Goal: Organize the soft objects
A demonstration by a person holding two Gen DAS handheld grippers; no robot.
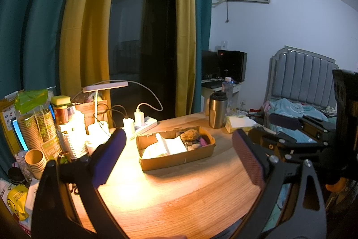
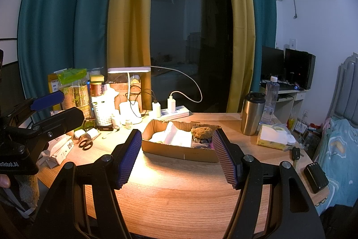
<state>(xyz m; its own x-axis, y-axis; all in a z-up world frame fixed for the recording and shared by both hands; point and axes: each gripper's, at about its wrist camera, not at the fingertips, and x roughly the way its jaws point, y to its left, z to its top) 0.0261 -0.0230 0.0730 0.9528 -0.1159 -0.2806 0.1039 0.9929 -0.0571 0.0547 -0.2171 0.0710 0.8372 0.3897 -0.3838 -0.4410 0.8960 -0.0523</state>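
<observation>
Cardboard box (image 2: 179, 152) w/ soft stuff on desk (image 2: 179, 194); both claws (image 1: 179, 158) (image 2: 176, 158) open, empty.

curtains (image 2: 67, 26) teal and mustard | cardboard box (image 2: 179, 152) brown | claw pads (image 2: 128, 160) blue, ribbed

Two low wrist views across the desk (image 1: 179, 194) toward the window (shared: cardboard box (image 2: 179, 152)).
</observation>
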